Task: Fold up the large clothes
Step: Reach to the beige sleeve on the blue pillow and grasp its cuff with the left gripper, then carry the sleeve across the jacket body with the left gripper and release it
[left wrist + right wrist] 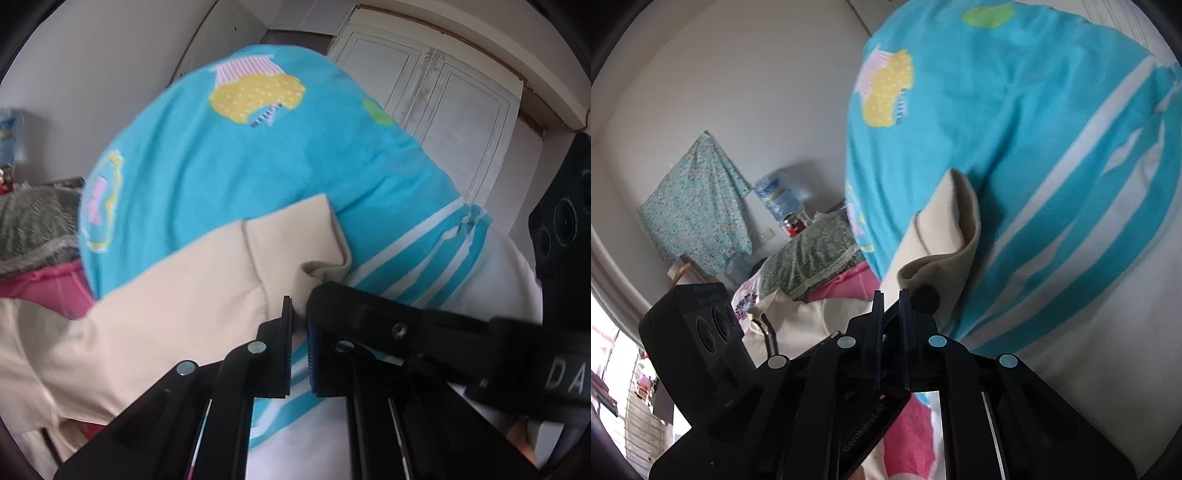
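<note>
Left wrist view shows the left gripper [298, 314] with its jaws pressed together on a fold of the cream garment [177, 291], whose cuffed end rises just ahead of the fingertips. The right gripper [325, 291] reaches in from the right edge of that view, its tip touching the same bunched fold. The cream garment lies across the near part of a bed covered by a turquoise blanket [229, 162] printed with yellow and pink shapes – its striped turquoise-and-white border runs toward the bed's right edge, over white bedding [495, 273].

From the right wrist view, the right gripper [891, 302] has its jaws nearly closed; whether cloth is pinched between them cannot be told, as the left gripper's black body crosses just below. The cream garment [945, 236] stands up in a peak just beyond the tips.

At the bed's far left edge sit a green patterned cushion [809, 258] and pink fabric [849, 280]. Against the wall stands a water bottle [777, 197] – its contents are unclear – with a small red jar [793, 225] beside it, and a floral cloth [698, 199] hangs from the wall.
</note>
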